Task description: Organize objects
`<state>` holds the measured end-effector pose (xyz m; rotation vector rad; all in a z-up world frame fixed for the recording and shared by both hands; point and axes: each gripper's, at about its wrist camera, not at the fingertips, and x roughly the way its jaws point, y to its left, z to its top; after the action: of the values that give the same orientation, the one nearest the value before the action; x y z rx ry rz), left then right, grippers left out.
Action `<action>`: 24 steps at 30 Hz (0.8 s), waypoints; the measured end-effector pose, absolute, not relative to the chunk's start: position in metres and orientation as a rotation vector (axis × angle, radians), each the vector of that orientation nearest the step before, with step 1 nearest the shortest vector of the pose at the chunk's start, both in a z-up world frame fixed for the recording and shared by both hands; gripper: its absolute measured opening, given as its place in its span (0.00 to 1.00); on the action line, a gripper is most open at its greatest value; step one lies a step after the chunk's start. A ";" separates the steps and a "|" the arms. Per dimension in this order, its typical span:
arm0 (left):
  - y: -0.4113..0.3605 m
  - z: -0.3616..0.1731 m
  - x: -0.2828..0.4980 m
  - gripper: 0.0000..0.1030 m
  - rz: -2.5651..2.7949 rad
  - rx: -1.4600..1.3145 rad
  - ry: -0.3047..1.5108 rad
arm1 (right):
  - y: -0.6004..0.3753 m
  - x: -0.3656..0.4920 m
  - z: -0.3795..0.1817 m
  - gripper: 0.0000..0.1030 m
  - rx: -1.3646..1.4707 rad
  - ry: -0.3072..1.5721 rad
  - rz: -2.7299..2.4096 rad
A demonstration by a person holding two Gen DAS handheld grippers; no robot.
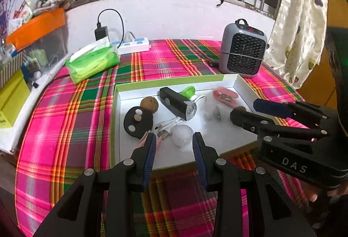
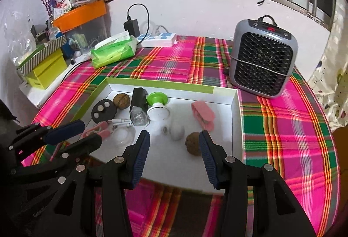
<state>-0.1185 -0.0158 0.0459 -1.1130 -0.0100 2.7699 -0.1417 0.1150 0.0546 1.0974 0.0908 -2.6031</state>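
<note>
Both sets of fingers are held apart, nothing gripped: left gripper point(image 1: 174, 141), right gripper point(image 2: 174, 139), "DAS" printed on its body. Small items are kept in the white tray point(image 2: 236, 102): flashlight point(image 2: 138, 106), walnut point(image 2: 193, 143). Surface: pink-green plaid cloth point(image 2: 282, 128). Behind: grey heater point(image 2: 263, 60), tissue pack point(image 2: 114, 53), barred window.

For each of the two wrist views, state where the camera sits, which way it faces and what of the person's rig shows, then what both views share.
Left wrist: on the left gripper, looking down and forward over the white tray; its open fingers show below, the right gripper enters from the right.
Right wrist: on the right gripper, facing likewise; the left gripper enters from the left.
Shared: tray, black flashlight, grey heater, plaid cloth.
</note>
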 end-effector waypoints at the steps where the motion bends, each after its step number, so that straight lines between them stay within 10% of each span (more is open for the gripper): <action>1: -0.016 0.046 -0.117 0.32 2.774 -1.114 -0.010 | 0.116 -0.139 0.055 0.47 1.097 0.087 -2.608; 24: -0.022 0.035 -0.065 0.32 2.863 -1.189 0.004 | 0.120 -0.084 0.045 0.47 1.125 0.080 -2.661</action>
<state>-0.0651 -0.0220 0.0348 -1.1889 0.0038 2.8628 -0.0843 0.1201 0.0447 1.1253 0.0797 -2.6607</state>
